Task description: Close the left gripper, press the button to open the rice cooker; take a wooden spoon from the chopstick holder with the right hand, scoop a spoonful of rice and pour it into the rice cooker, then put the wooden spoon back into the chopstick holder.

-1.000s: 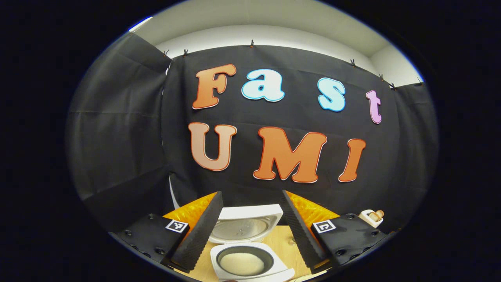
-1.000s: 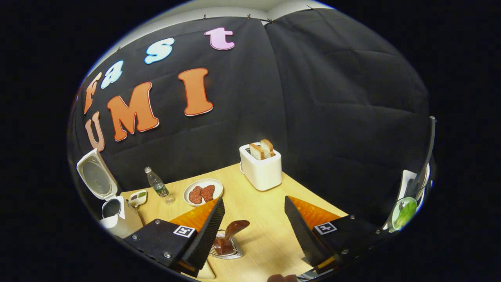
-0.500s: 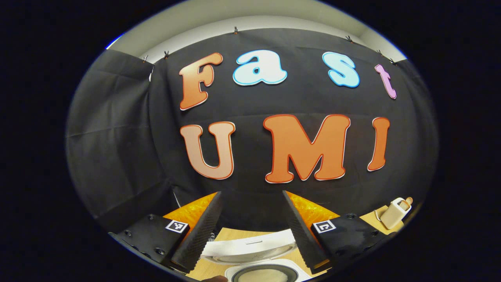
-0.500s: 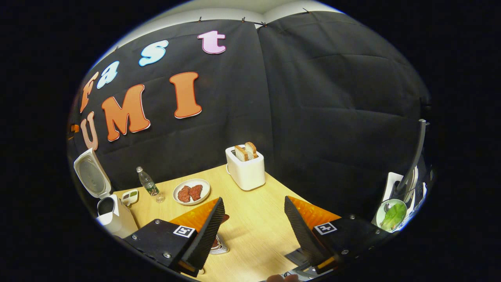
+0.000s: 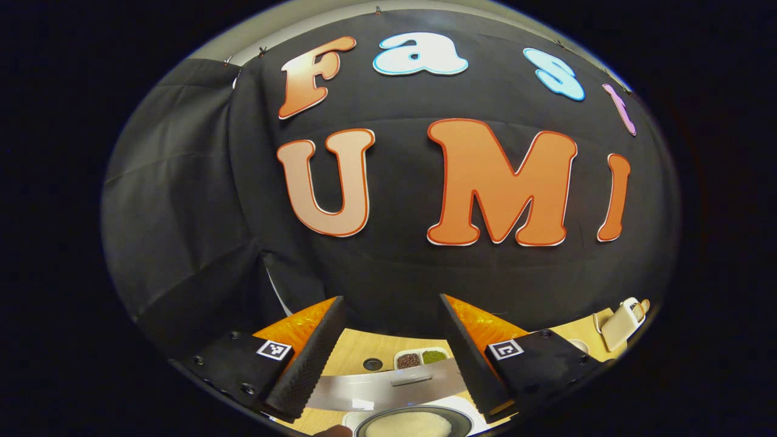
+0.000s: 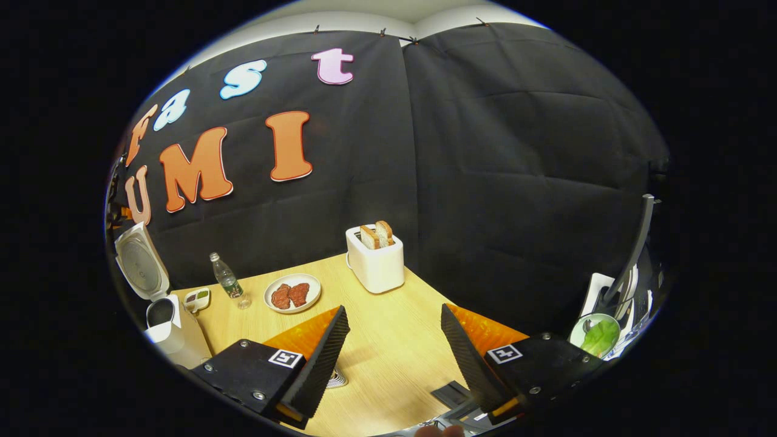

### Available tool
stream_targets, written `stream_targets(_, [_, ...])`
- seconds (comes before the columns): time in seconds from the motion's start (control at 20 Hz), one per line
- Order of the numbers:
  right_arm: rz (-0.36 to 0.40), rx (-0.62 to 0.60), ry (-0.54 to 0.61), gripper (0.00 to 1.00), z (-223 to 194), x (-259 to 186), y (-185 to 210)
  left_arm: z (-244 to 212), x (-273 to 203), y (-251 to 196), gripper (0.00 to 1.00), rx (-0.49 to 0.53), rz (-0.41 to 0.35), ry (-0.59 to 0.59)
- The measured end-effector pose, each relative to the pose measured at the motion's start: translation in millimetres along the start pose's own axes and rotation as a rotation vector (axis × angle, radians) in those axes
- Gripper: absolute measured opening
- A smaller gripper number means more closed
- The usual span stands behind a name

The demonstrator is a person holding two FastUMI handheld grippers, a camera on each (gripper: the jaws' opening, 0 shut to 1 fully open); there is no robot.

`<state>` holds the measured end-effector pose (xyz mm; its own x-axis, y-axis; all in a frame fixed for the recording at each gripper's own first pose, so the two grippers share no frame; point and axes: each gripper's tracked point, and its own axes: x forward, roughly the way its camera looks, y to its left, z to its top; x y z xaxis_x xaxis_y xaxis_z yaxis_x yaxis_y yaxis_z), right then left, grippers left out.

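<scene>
Both claws stand apart and empty: left gripper (image 5: 388,349), right gripper (image 6: 394,355). White rice cooker (image 6: 167,325) sits lower left of the right gripper view, lid up, rice showing inside. Likely near the finish; you check the spoon is back.

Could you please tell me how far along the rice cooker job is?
Cooker lid stands open, and rice lies in its pot. Both the left tool and right tool are open, holding nothing. The holder is mostly hidden, so the spoon's return is unconfirmed.
</scene>
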<state>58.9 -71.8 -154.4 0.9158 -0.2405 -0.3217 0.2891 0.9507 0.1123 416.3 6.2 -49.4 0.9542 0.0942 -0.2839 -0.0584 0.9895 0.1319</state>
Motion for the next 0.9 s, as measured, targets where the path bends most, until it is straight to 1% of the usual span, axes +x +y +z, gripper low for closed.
stream_targets(0.1, [-0.001, 0.013, -0.01, 0.95, 4.3, -3.7, 0.0, -10.6, 4.1, 5.3, 1.0, -0.018, 0.014, 0.026])
stream_targets(0.25, [0.001, 0.025, -0.012, 0.95, 4.0, -7.0, -1.1, -28.6, 6.8, 8.9, 1.0, -0.078, 0.01, 0.074])
stream_targets(0.3, [0.005, 0.023, -0.009, 0.95, 2.2, -7.9, -0.5, -26.8, 6.1, 10.8, 1.0, -0.084, 0.016, 0.055])
stream_targets(0.45, [0.006, 0.017, -0.011, 0.95, 4.6, -11.0, -2.5, -29.2, -1.3, 8.4, 1.0, -0.08, 0.01, 0.05])
stream_targets(0.6, [0.022, 0.016, -0.016, 0.95, 8.4, -12.4, -0.7, -34.8, -15.4, 3.8, 1.0, -0.077, 0.001, 0.052])
stream_targets(0.8, [0.059, 0.023, -0.015, 0.95, 8.0, -10.7, 1.6, -53.4, -50.2, -4.8, 1.0, -0.083, -0.022, 0.062])
stream_targets(0.9, [0.086, 0.033, 0.002, 0.95, 4.0, -7.3, 5.4, -64.0, -65.8, -9.8, 1.0, -0.055, -0.033, 0.051])
